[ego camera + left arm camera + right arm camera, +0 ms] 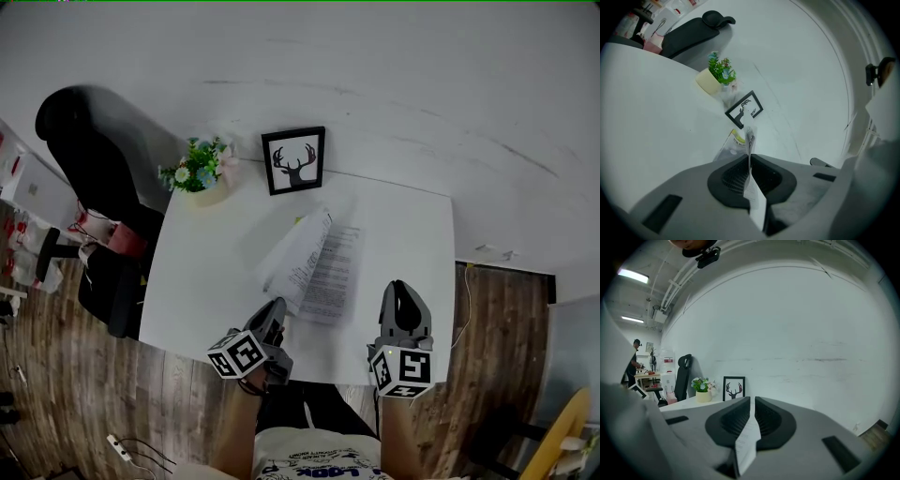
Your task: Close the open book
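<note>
The open book (319, 267) lies in the middle of the white table (206, 272), and its left-hand pages (292, 251) are lifted off the table. My left gripper (277, 306) is at the book's near left corner, shut on those pages. In the left gripper view the sheet (750, 140) stands edge-on between the closed jaws, with a yellow-green cover (733, 138) flat beyond it. My right gripper (401, 289) hovers to the right of the book, apart from it. In the right gripper view its jaws (753, 404) are shut on a slip of white paper (746, 441).
A pot of flowers (199, 173) and a framed deer picture (294, 160) stand at the table's far edge by the white wall. A black office chair (103, 178) is at the table's left. A person (633, 363) stands far off by shelves. Wooden floor (497, 328) surrounds the table.
</note>
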A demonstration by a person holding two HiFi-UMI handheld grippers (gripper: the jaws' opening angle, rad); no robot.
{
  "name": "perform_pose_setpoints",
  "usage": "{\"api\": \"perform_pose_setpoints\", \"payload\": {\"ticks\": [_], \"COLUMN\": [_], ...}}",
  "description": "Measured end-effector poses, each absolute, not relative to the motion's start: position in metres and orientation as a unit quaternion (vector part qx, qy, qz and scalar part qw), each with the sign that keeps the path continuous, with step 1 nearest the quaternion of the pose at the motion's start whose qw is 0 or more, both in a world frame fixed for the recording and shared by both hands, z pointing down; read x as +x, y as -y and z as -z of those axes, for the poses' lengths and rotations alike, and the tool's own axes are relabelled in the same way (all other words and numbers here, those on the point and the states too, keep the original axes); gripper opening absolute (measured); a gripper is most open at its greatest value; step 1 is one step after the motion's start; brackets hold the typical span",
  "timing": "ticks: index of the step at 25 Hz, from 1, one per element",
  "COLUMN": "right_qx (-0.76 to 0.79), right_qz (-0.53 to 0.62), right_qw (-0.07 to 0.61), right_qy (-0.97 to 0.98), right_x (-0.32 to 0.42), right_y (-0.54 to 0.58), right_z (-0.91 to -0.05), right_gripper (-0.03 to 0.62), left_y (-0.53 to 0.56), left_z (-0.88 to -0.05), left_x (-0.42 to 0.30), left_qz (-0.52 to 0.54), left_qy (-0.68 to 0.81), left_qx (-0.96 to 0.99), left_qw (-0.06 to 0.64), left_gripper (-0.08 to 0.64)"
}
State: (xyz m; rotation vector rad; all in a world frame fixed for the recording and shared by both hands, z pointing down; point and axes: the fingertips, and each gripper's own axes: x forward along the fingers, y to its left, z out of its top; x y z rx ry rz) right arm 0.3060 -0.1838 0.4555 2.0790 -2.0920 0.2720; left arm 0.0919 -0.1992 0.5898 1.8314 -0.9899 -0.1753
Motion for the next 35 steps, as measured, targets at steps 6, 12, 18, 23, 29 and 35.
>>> {"api": "perform_pose_setpoints", "payload": {"ticks": [6,12,18,23,29,35], "right_qx": [0.713,0.724,0.732,0.739,0.746,0.755], "right_qz": [-0.094,-0.099,-0.105,-0.111,-0.119,-0.124], "right_qw": [0.089,0.089,0.09,0.089,0.09,0.089], "right_qy": [0.69,0.677,0.668,0.658,0.649,0.638], "right_x": [0.322,0.335,0.345,0.352,0.358,0.365], "right_y": [0.17,0.158,0.147,0.14,0.13,0.122], "right_z": [-0.456,-0.459,-0.462,-0.467,-0.473,-0.476], "right_gripper": [0.031,0.031,0.031,0.031,0.031,0.031], "left_y": [0.187,0.176,0.168,0.165,0.16,0.153], "left_z": [-0.593,-0.601,-0.609,-0.616,-0.624,-0.633], "left_x": [0.115,0.134,0.148,0.157,0.165,0.18], "left_qz": [0.043,-0.011,-0.055,-0.098,-0.146,-0.182], "left_qy": [0.39,0.378,0.373,0.369,0.362,0.35], "left_qx": [0.772,0.795,0.808,0.823,0.838,0.845], "left_qw": [0.499,0.474,0.452,0.42,0.381,0.362], "left_gripper": [0.035,0.037,0.037,0.037,0.037,0.094]}}
